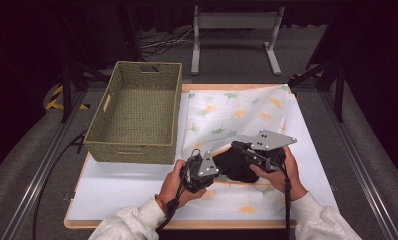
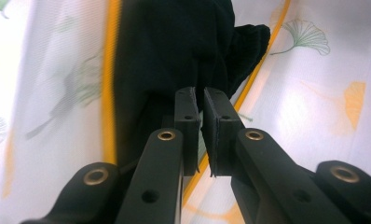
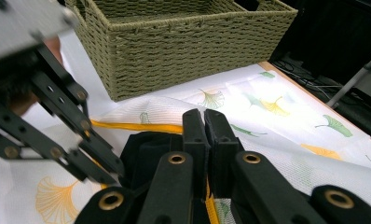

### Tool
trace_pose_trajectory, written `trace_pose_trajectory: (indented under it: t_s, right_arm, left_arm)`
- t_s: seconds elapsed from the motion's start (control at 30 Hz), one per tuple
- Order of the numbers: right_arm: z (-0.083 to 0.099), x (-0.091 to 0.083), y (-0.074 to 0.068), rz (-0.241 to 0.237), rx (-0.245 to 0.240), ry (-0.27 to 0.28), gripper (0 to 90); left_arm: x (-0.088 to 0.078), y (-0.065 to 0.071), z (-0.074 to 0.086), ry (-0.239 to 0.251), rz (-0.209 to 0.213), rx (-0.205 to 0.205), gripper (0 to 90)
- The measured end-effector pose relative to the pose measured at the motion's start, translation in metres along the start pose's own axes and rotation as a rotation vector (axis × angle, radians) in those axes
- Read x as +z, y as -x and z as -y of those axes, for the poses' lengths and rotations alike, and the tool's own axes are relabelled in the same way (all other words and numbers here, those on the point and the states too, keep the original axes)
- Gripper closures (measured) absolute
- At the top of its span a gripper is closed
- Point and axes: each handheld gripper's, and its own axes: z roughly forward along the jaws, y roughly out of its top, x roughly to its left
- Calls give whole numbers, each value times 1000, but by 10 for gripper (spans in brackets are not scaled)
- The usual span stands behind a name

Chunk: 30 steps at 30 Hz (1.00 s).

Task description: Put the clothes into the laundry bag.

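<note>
Black garment: we see a dark, soft bundle of fabric lying on the ginkgo-print cloth, at about 5 o'clock from the basket and between our two hands.
Ginkgo-print cloth: thin white sheet with green and yellow leaves and a yellow hem; it covers the right half of the surface and folds around the bundle.
Left tongs: clenched. In the left gripper view the pads sit almost together at the yellow hem, at the 6 o'clock edge of the dark fabric; we judge they pinch a thin layer of the printed cloth, though the pinch itself is hard to see.
Right tongs: clenched tight at the 3 o'clock side of the bundle, over the hem; we cannot tell what fabric sits between the pads.
Wicker basket: olive, nothing in it, at 10 o'clock from the bundle, well apart from it.
How it will handle: we judge both fabrics light, limp and not fragile; they will sag, drape and slide on each other, so a lift from one point will let the bundle spill.
Where to take hold: we would grip the cloth by its hemmed edge, where it is doubled and firmer, one hand at each side of the bundle.
</note>
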Motion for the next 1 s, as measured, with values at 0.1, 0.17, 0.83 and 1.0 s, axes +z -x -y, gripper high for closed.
trace_pose_trajectory:
  t_s: [0.1, 0.17, 0.83, 1.0]
  right_arm:
    - [0, 1, 0, -2, -1, -3, 884]
    - [1, 0, 0, -3, -3, -5, 884]
    - [3, 0, 6, 9, 11, -17, 884]
    - [4, 0, 6, 9, 12, -19, 884]
  left_arm:
    - [13, 2, -8, -17, 5, 16, 857]
    - [20, 3, -12, -32, 2, 29, 858]
    - [65, -3, -20, -84, -103, 33, 896]
    - [70, -6, -21, -77, -113, 0, 896]
